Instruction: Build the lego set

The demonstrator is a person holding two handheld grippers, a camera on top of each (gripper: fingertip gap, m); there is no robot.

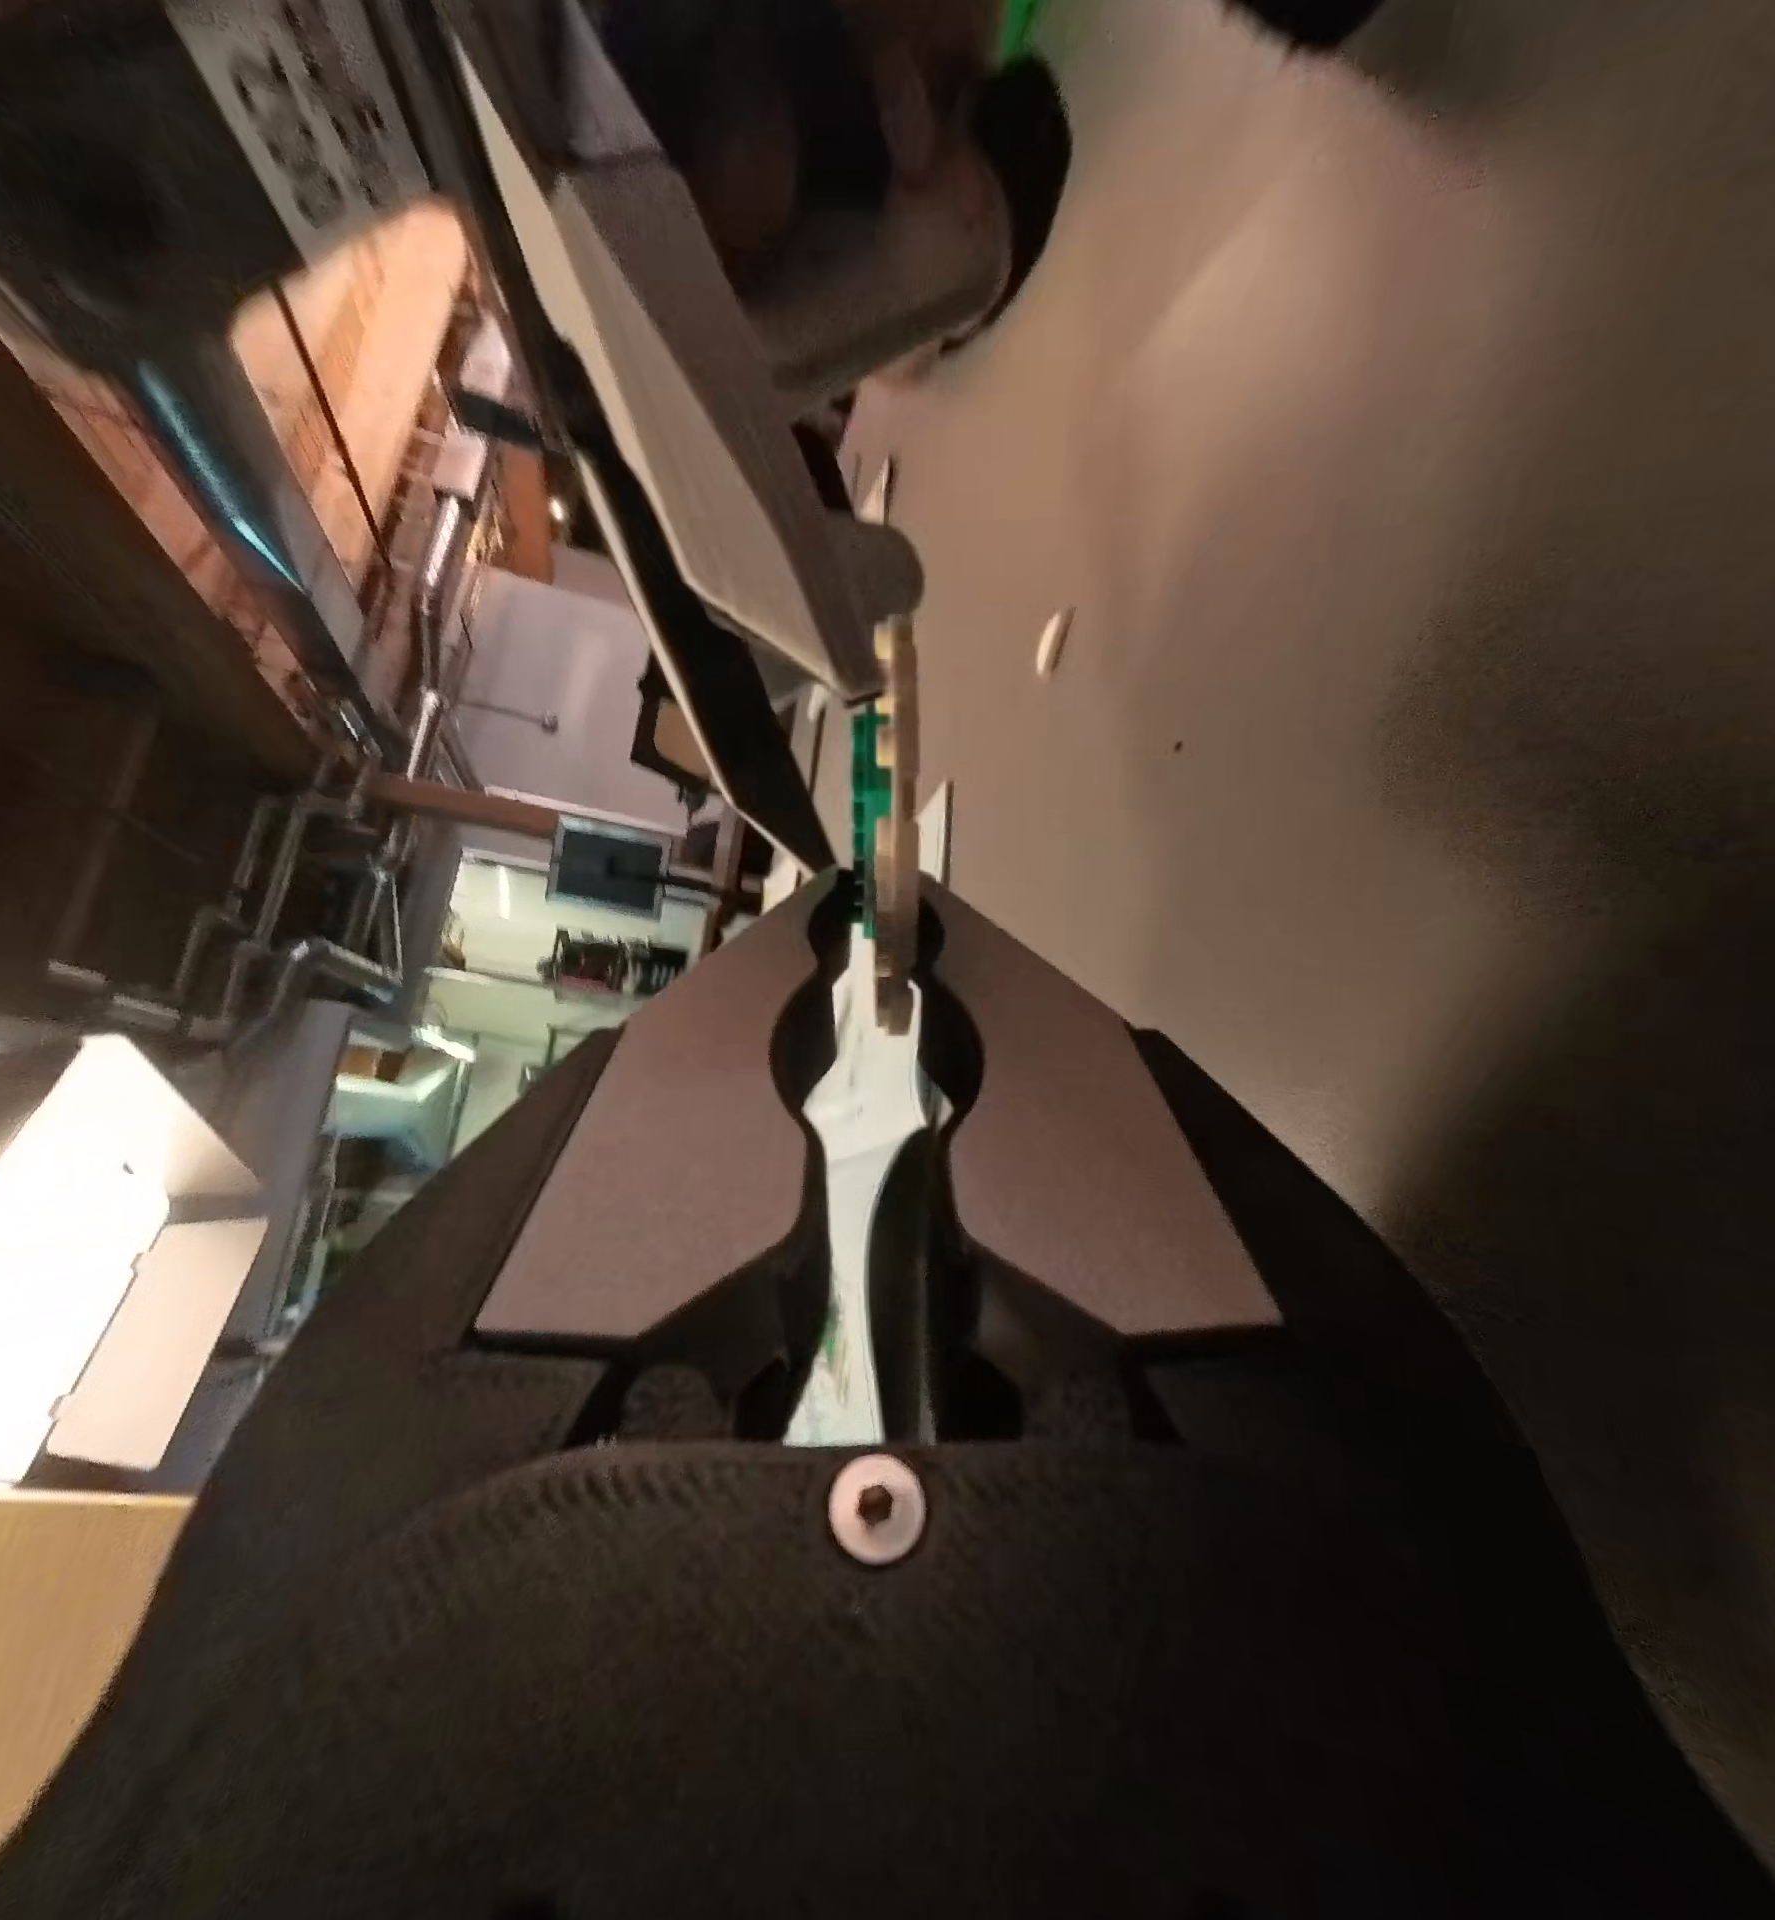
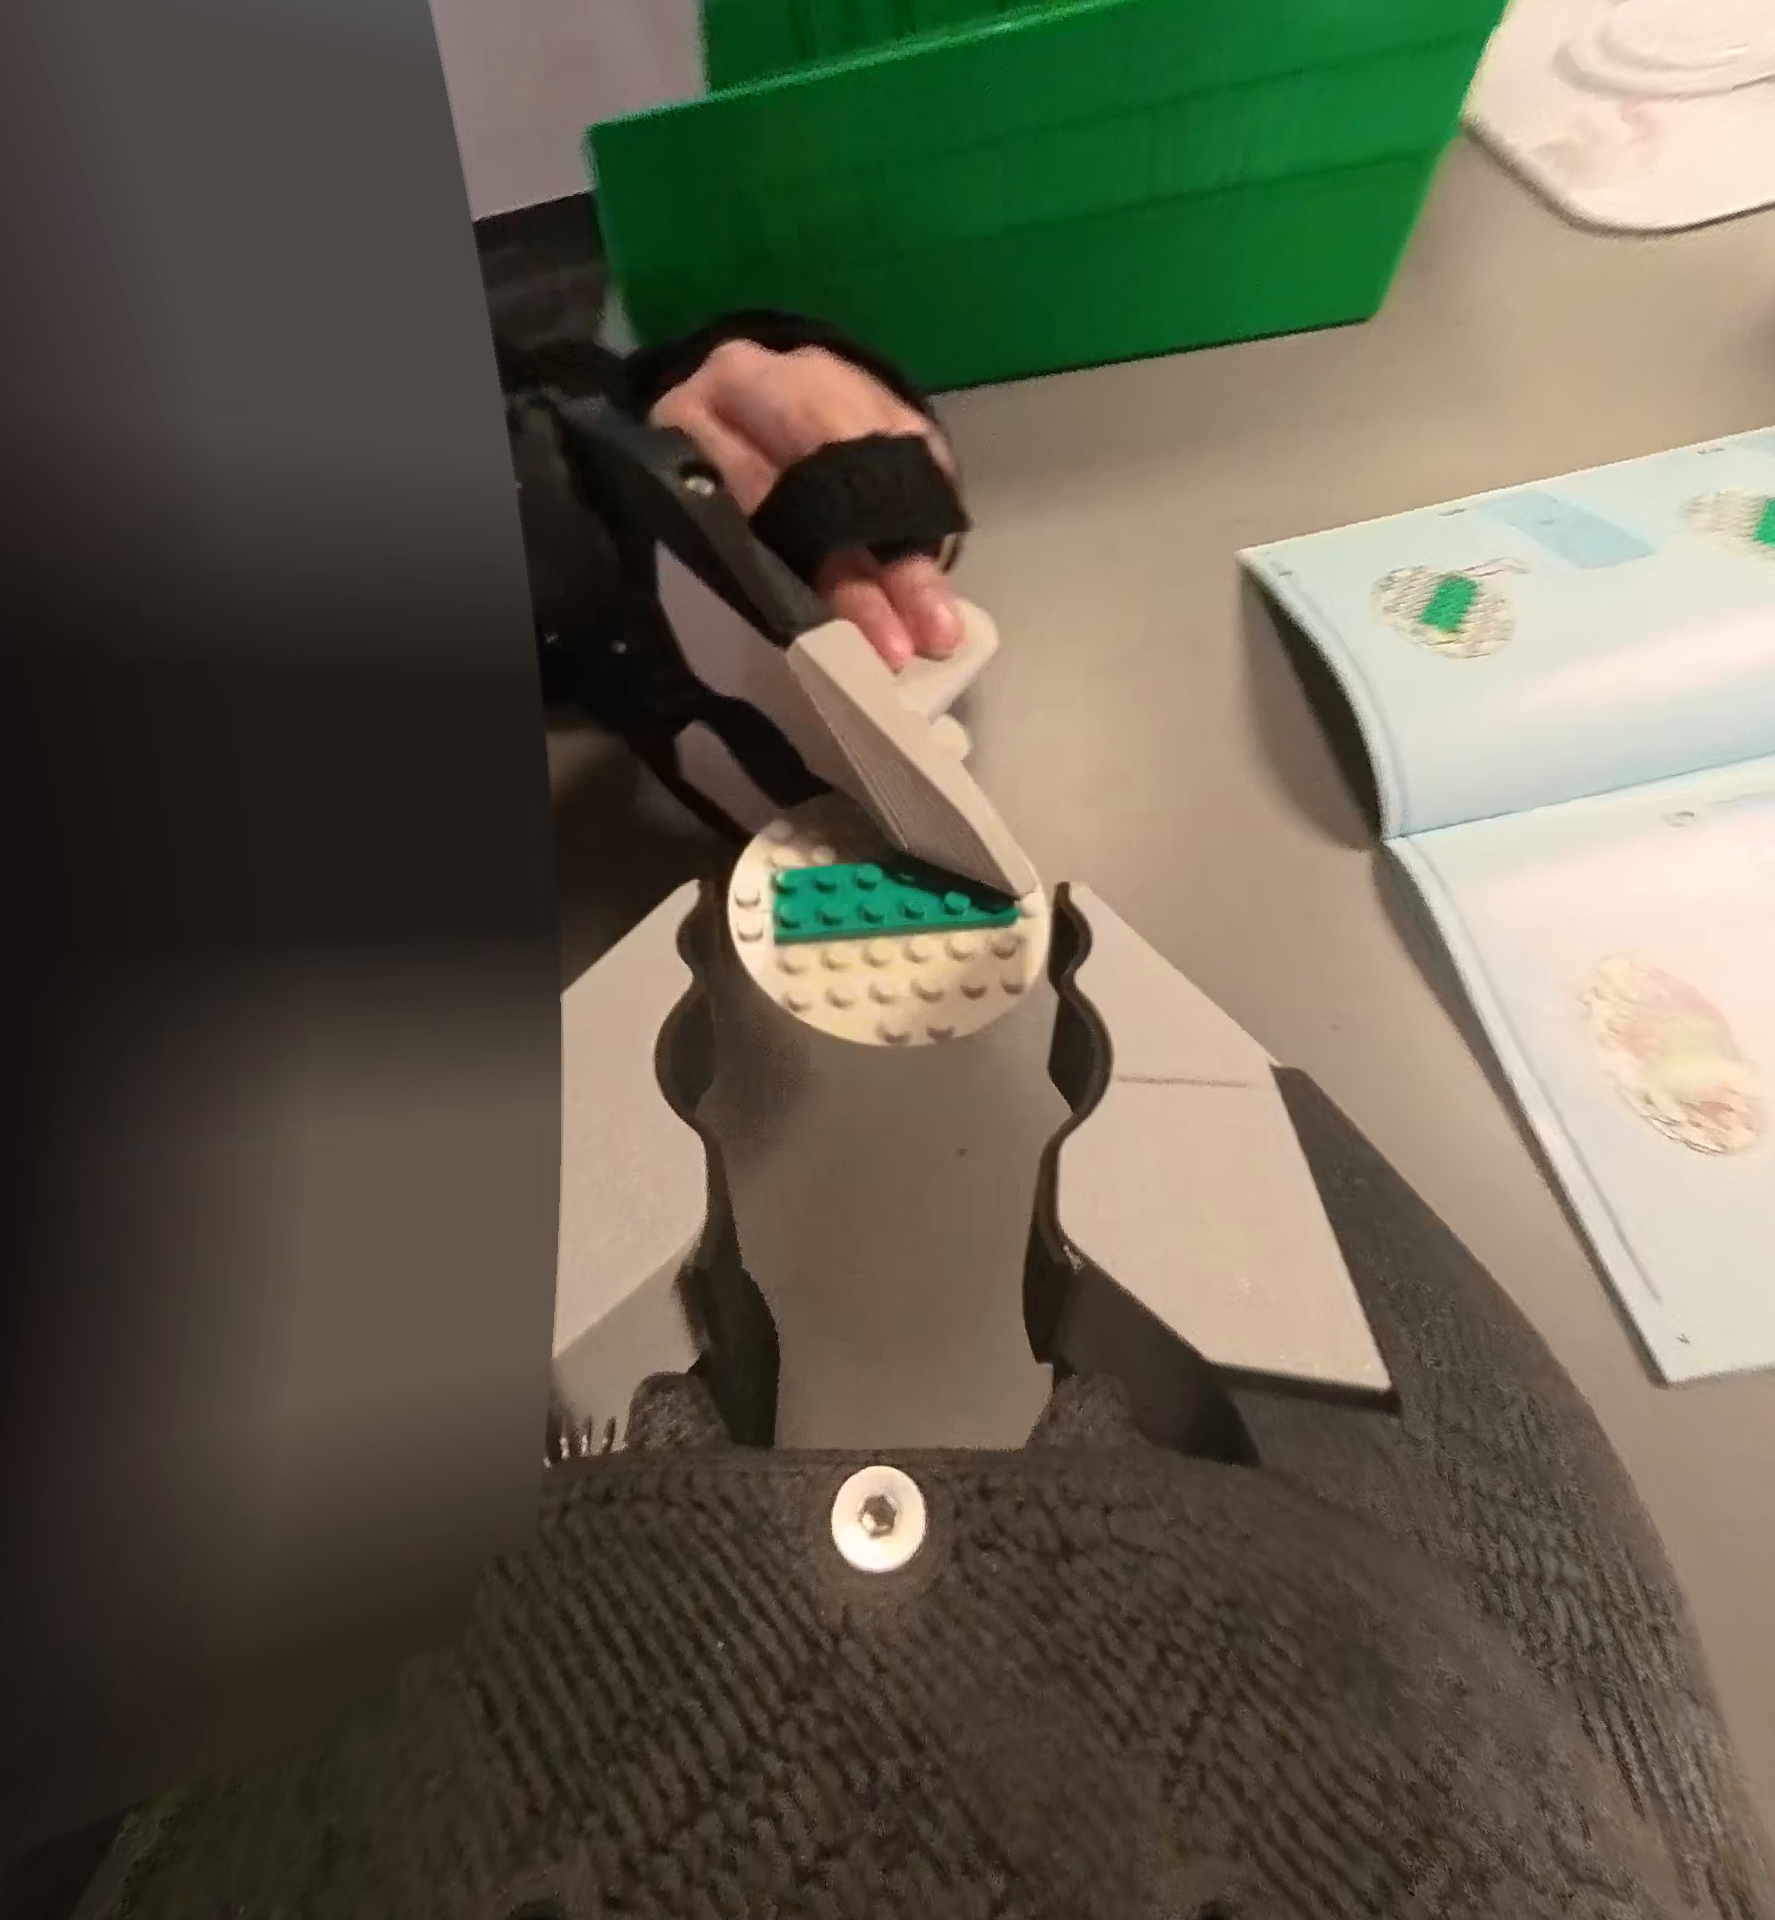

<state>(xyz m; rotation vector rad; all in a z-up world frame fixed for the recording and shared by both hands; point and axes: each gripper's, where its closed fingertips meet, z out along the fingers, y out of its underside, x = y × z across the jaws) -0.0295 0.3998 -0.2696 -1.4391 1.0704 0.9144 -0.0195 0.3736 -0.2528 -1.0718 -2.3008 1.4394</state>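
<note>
A round tan studded plate (image 2: 893, 987) carries a green wedge plate (image 2: 862, 904) and lies low over the grey table (image 2: 1122, 623). My right gripper (image 2: 878, 899) is open, with a finger on either side of the round plate and not touching it. My left gripper (image 2: 1013, 883), held by a gloved hand (image 2: 810, 436), reaches in from the far left and is shut on the plate's far right edge. In the left wrist view my left gripper (image 1: 883, 888) clamps the round plate (image 1: 898, 748) edge-on, with the green plate (image 1: 867, 779) beside it. The right gripper's fingers (image 1: 717, 488) loom above.
A green bin (image 2: 1049, 187) stands at the back. An open instruction booklet (image 2: 1589, 831) lies to the right. A white tray (image 2: 1672, 104) sits at the far right corner. A small white piece (image 1: 1054, 639) lies on the table. A blurred patch covers the left of the right wrist view.
</note>
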